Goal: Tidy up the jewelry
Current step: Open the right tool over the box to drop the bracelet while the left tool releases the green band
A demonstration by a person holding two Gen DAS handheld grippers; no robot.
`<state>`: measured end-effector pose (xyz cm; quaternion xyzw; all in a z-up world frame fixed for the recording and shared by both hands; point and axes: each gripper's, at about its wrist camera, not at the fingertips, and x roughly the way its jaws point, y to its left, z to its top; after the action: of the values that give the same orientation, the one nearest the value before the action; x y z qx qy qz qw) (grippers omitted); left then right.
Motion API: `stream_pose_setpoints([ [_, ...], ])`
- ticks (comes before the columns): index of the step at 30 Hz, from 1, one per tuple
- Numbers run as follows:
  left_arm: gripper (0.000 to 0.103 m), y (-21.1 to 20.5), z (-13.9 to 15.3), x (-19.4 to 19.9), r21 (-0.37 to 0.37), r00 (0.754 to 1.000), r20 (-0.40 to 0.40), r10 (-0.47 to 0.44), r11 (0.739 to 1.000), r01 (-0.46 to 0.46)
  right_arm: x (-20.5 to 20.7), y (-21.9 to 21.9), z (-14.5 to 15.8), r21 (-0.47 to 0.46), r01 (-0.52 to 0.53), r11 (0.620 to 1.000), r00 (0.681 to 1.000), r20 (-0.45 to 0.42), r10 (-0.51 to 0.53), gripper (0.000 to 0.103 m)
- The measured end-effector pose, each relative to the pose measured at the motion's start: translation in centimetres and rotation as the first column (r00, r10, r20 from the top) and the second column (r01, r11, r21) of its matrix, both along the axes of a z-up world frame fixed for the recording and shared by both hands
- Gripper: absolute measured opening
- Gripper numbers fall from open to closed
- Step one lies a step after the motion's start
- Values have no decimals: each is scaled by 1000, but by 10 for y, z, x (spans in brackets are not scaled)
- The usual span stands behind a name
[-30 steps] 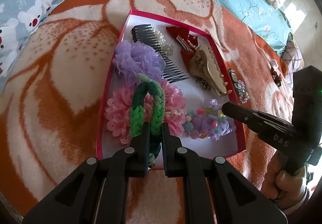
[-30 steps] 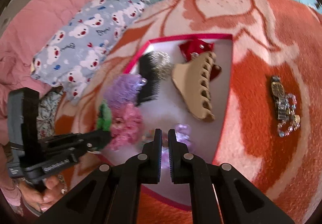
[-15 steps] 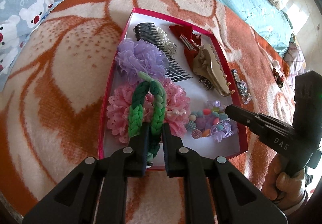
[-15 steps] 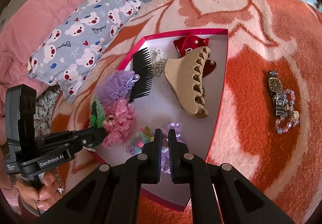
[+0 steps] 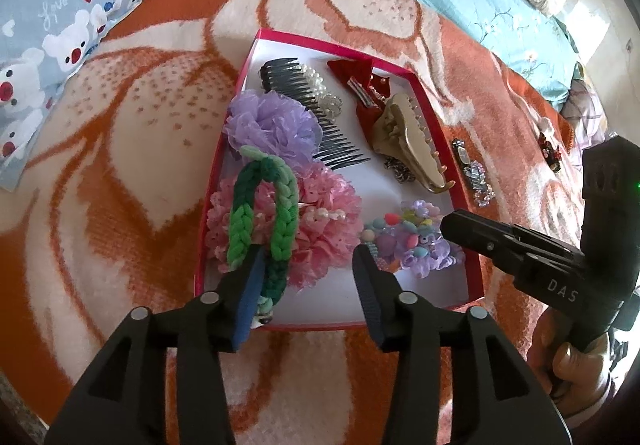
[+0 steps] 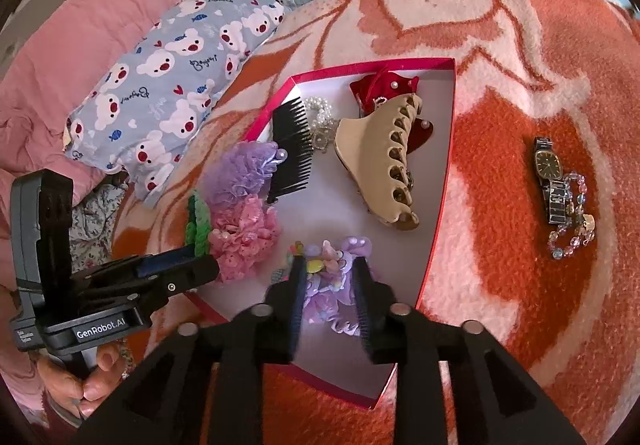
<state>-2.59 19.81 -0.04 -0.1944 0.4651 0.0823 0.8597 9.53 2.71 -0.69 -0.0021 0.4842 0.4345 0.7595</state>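
Inside the shallow red-rimmed white tray (image 5: 224, 161) on the orange-and-cream blanket (image 5: 120, 149), a braided green yarn loop (image 5: 262, 213) lies on a pink ruffled scrunchie (image 5: 320, 229). Nearby casings read "DAS" and "GenRobot.AI" (pillow (image 6: 168, 101): "Bonjour"). Only the right view shows the wristwatch (image 6: 549, 177) clearly. Left tongs (image 5: 308, 265) are opening, one pad touching the loop; right tongs (image 6: 328, 277) are opening around lilac beaded flower bands (image 6: 332, 281).

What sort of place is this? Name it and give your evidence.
Most likely a bedroom, with the work done on a bed: a fleecy orange blanket underlies the red box, beside a bear-print pillow and a pink quilt.
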Motion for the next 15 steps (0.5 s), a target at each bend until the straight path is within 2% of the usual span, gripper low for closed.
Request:
stream_pose_setpoints([
  [3, 48, 0, 4, -3, 2, 1000, 12, -1, 1000, 1, -2, -2, 4, 7, 0, 1000, 1000, 4, 0, 30],
  [7, 50, -1, 11, -9, 10, 1000, 27, 6, 1000, -6, -4, -7, 9, 23, 6, 1000, 1000, 8, -6, 39],
  [11, 56, 0, 14, -15, 13, 999, 32, 19, 1000, -20, -6, -15, 14, 35, 13, 999, 1000, 10, -13, 44],
  [15, 56, 2, 15, -21, 14, 999, 31, 29, 999, -30, -9, -22, 16, 36, 22, 999, 1000, 20, -23, 51],
])
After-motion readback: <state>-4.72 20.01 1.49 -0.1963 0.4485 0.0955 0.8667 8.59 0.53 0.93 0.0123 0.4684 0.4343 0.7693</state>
